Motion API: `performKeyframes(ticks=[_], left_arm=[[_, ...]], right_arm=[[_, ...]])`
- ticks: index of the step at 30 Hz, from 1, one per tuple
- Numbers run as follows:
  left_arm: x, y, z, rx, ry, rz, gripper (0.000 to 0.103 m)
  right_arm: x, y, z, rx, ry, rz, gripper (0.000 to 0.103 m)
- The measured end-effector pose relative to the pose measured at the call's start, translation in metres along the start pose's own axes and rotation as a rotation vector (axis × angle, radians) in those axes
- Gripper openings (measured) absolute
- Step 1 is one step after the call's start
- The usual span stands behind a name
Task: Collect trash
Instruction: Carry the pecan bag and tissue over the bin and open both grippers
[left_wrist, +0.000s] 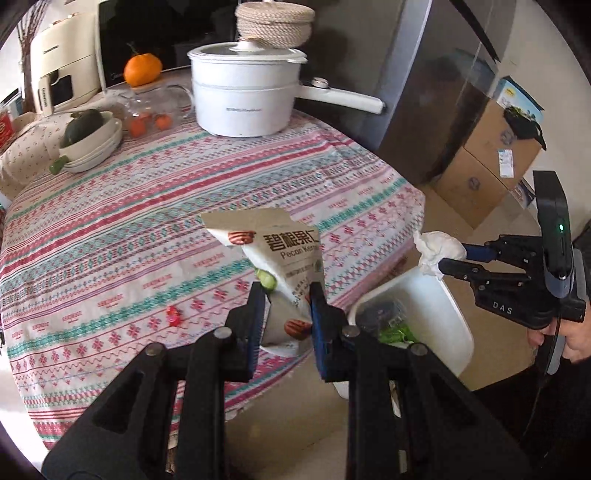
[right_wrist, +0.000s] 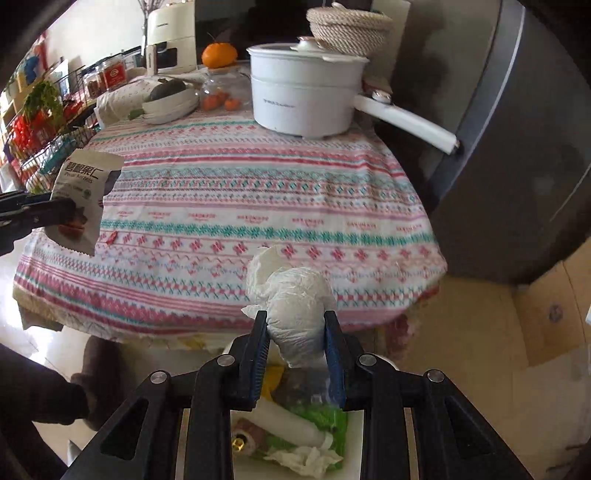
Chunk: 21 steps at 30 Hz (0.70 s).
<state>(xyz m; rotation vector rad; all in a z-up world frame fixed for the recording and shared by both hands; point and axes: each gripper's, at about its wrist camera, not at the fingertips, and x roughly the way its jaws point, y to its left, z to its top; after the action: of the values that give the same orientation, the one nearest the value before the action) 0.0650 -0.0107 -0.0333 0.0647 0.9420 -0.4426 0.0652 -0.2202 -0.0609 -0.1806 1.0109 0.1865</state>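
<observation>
Left gripper (left_wrist: 288, 291) fingers clamped on pecan bag (left_wrist: 284, 254), right gripper (right_wrist: 295, 321) on crumpled tissue (right_wrist: 295, 295), above white bin (left_wrist: 439, 314) beside table (left_wrist: 147, 206).

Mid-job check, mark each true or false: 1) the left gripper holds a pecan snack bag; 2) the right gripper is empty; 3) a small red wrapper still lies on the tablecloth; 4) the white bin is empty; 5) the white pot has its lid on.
1) True. The left gripper is clamped on the pecan snack bag.
2) False. The right gripper grips a crumpled white tissue wad.
3) True. The red wrapper lies on the tablecloth.
4) False. The white bin already holds green packaging and tissue.
5) True. The white pot is covered by its lid.
</observation>
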Motion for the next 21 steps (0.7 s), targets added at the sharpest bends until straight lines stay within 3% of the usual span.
performKeyframes(ticks=[2, 9, 21], left_arm=[[0.007, -0.015, -0.003, 0.028, 0.023, -0.014, 0.025], [0.042, -0.064, -0.018, 0.135, 0.121, -0.050, 0.025], [0.088, -0.149, -0.046, 0.314, 0.246, -0.148, 0.026]], right_arm=[[0.003, -0.011, -0.008, 0.049, 0.059, 0.006, 0.029], [-0.003, -0.042, -0.045, 0.134, 0.104, 0.084, 0.030], [0.007, -0.076, -0.097, 0.215, 0.237, 0.110, 0.031]])
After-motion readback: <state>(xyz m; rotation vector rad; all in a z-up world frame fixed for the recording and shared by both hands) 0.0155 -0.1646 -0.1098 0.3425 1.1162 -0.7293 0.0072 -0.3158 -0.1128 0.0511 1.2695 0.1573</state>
